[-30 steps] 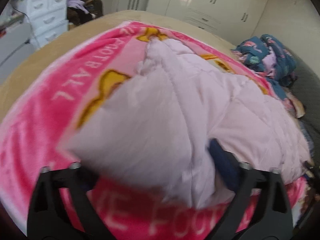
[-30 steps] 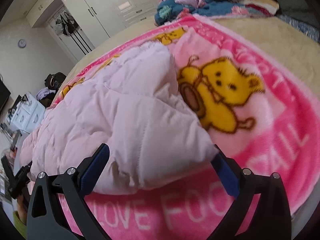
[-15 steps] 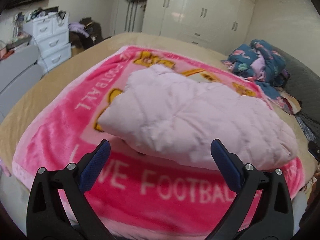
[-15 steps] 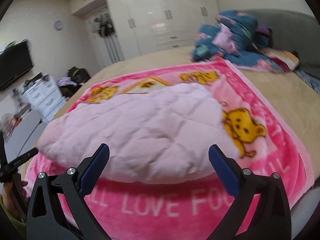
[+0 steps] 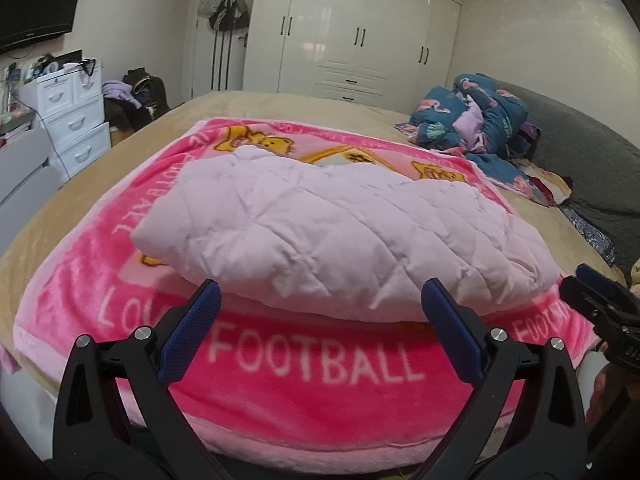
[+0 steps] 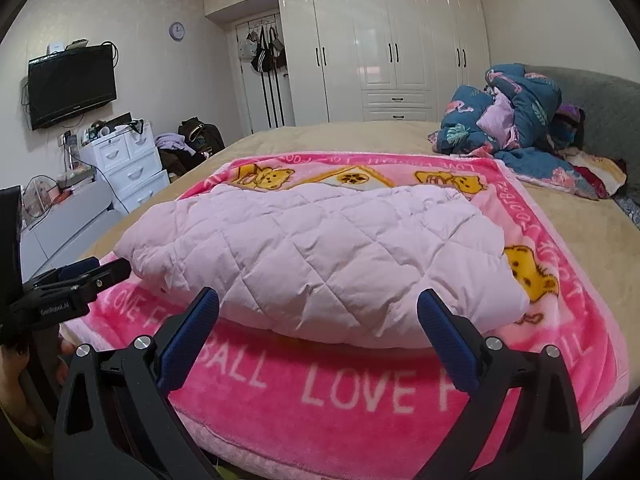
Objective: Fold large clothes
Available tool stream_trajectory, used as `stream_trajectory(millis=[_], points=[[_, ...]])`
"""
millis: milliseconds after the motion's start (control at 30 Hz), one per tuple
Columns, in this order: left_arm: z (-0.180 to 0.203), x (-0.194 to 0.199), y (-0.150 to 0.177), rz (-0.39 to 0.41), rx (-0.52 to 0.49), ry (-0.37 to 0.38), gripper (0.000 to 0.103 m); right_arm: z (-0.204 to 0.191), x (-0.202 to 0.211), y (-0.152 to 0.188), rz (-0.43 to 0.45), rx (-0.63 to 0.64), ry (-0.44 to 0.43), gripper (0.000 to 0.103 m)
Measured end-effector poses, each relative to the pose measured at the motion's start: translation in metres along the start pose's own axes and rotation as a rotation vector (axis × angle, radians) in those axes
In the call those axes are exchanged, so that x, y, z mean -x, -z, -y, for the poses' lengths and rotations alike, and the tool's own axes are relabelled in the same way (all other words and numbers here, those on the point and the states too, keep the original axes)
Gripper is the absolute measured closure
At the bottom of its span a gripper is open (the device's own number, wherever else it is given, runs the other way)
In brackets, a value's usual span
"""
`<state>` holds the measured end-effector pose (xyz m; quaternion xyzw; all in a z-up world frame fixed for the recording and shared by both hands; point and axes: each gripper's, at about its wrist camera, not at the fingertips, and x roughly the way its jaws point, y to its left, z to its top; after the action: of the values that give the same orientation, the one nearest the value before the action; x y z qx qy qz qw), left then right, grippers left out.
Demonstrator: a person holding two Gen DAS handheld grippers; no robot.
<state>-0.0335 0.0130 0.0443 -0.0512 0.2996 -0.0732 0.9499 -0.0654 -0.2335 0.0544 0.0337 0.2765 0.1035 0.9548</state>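
A wide bed (image 5: 280,104) with a tan cover fills most of both views, and behind it a white wardrobe (image 6: 400,52) covers the far wall. On the bed lies a pink blanket (image 5: 304,364) printed with yellow bears and the words "LOVE FOOTBALL", spread flat and reaching the near edge of the mattress. The pale pink quilted garment (image 6: 320,256) rests on the middle of this blanket as a puffy folded bundle, its near edge just above the lettering; what kind of garment it is I cannot say for sure, since no sleeve or collar shows. At the far right corner of the bed sits a heap of dark blue floral bedding (image 6: 516,120), well apart from the garment. A white drawer unit (image 6: 128,164) stands against the left wall below a wall-mounted television (image 6: 72,84).

The left hand-held gripper (image 5: 320,328) hangs at the near edge of the bed, its blue-padded fingers (image 5: 192,336) spread wide and holding nothing, near the garment's front edge but not touching it. The right hand-held gripper (image 6: 318,330) is likewise spread wide and empty, in front of the bundle. Each one shows at the edge of the other's view.
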Motion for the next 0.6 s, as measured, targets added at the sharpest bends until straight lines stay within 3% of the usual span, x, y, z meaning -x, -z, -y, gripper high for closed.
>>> stream_trajectory(millis=[167, 367, 600], points=[[0.014, -0.004, 0.009, -0.026, -0.037, 0.012, 0.009, -0.001, -0.007, 0.015, -0.052, -0.014, -0.013, 0.004], [0.02, -0.012, 0.016, -0.067, -0.057, -0.026, 0.009, -0.005, -0.014, 0.021, -0.068, -0.016, -0.036, 0.004], [0.016, -0.009, 0.015, -0.059, -0.041, -0.041, 0.009, -0.006, -0.017, 0.022, -0.079, -0.016, -0.042, 0.004]])
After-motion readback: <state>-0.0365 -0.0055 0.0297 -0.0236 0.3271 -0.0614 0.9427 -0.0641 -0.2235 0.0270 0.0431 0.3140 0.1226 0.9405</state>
